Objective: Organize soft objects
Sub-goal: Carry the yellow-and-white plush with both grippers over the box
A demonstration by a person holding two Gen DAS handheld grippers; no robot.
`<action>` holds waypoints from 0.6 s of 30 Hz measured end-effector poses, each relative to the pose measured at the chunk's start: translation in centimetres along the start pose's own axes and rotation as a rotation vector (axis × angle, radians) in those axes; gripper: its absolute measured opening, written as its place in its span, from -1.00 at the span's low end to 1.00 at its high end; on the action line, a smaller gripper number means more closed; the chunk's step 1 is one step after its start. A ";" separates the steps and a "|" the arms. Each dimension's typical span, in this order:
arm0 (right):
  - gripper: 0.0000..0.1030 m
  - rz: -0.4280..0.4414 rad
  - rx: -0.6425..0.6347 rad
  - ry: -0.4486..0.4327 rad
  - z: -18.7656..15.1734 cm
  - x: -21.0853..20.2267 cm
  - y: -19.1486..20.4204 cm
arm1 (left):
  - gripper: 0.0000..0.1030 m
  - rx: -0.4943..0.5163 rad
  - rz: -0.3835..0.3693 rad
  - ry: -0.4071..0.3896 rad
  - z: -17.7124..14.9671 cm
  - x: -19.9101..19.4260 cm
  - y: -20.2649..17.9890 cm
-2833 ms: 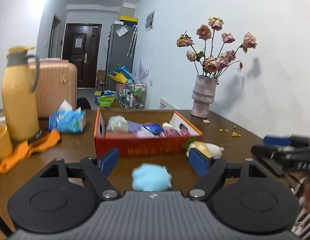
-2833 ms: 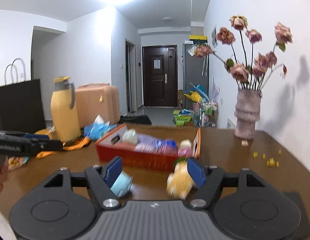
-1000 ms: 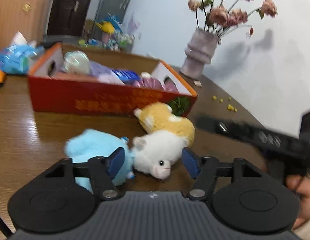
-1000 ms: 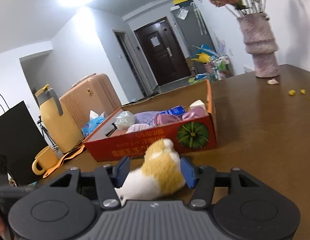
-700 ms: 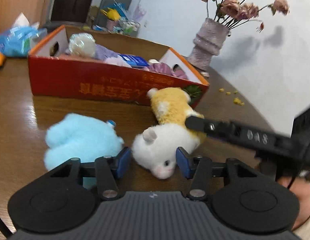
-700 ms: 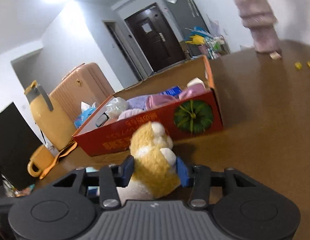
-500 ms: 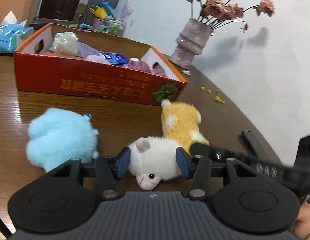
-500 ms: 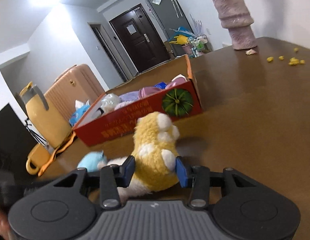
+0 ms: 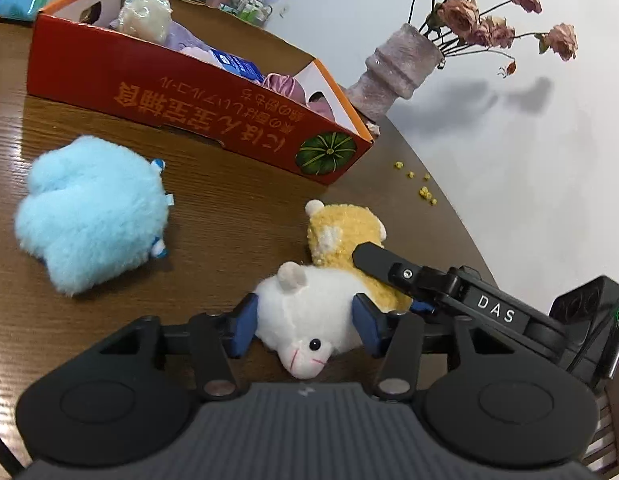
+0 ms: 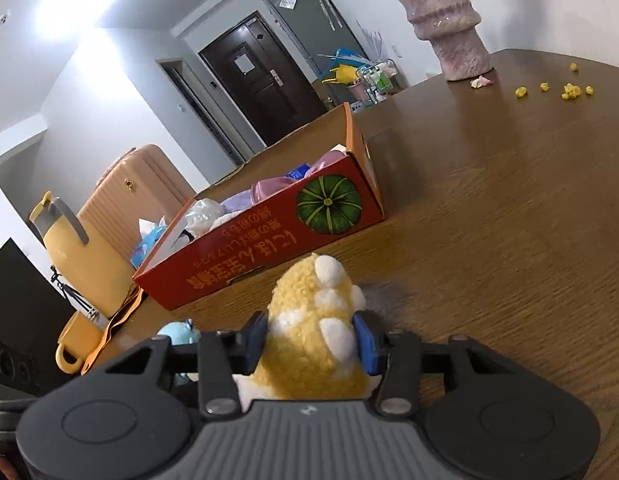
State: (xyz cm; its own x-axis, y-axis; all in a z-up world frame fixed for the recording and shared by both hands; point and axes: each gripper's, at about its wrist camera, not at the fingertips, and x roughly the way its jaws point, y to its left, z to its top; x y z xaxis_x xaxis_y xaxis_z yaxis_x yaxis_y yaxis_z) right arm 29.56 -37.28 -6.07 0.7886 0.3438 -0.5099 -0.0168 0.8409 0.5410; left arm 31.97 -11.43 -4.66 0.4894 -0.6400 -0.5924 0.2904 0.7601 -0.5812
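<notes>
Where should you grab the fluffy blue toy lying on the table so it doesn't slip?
Grab the blue toy across its round middle, coming down from above. It lies alone on the table, clear of the red box and the white-and-yellow plush, so both sides are free. It is one soft ball without a handle, so squeezing the widest part probably holds best.

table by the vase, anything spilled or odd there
Yes: small yellow crumbs lie scattered on the bare table near the vase, with a pale petal at its base. Nothing is tipped over.
</notes>
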 end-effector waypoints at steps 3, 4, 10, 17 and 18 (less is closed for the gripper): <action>-0.16 0.000 0.020 -0.022 0.1 -1.3 0.3 | -0.06 -0.027 -0.033 -0.016 0.4 -0.9 -0.4; -0.16 0.002 0.015 -0.040 0.5 -1.9 0.7 | -0.06 -0.028 -0.050 -0.033 0.8 -1.5 -0.8; -0.17 0.074 -0.124 -0.161 7.9 -2.6 5.0 | -0.07 0.098 -0.067 -0.197 8.9 -3.5 -3.9; -0.19 -0.015 -0.102 -0.002 19.6 8.5 6.2 | -0.07 0.021 0.051 -0.069 21.4 3.8 -2.3; -0.19 -0.050 -0.088 0.032 20.3 10.2 6.1 | -0.07 0.010 0.066 -0.044 22.2 5.0 -1.6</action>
State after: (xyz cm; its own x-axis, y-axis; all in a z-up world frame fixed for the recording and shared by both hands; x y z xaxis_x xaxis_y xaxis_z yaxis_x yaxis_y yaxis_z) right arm 49.96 -37.11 5.65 0.7697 0.3124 -0.5567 -0.0331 0.8904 0.4540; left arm 52.21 -13.35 5.70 0.5431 -0.5833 -0.6040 0.2646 0.8015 -0.5362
